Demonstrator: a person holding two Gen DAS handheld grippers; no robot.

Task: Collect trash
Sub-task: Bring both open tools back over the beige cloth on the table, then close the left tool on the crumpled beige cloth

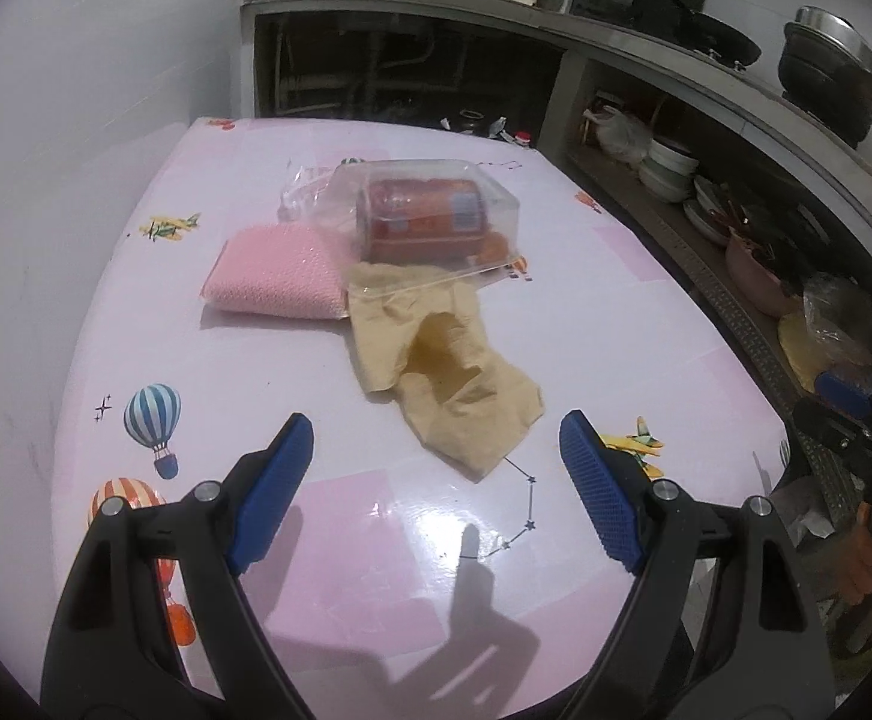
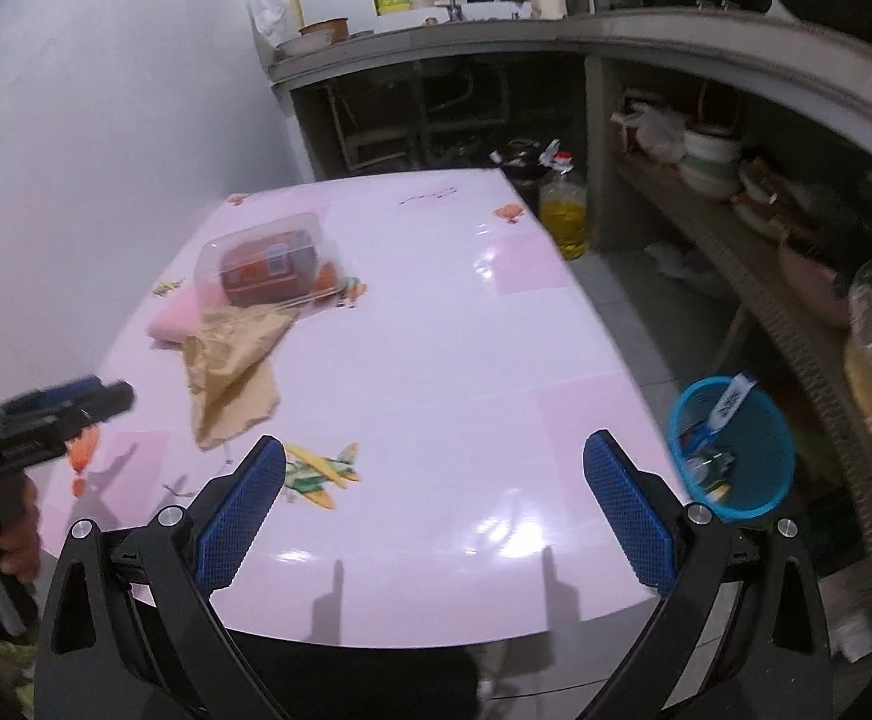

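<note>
A: In the left wrist view, your left gripper (image 1: 429,450) has its jaws spread wide with nothing between them. The crumpled tan paper (image 1: 442,372) lies at frame centre on the pink surface (image 1: 375,540), its near corner just above the gap between the jaws. Higher up, a clear plastic box (image 1: 436,222) with a red can inside sits on the paper's far edge, and a pink sponge (image 1: 276,273) is to the left, touching it.

B: So which do I take first?

A: I'd judge the paper. Come down over its raised fold, not the flat corner, and pull towards you so it slips out from under the box.

B: And the right wrist view?

A: Your right gripper (image 2: 436,462) is spread too, empty, low in frame over bare surface. The blue bin (image 2: 733,450) stands on the floor at right, already holding scraps. Keep that hand clear of the left one's path, and carry the paper across to the bin.
</note>
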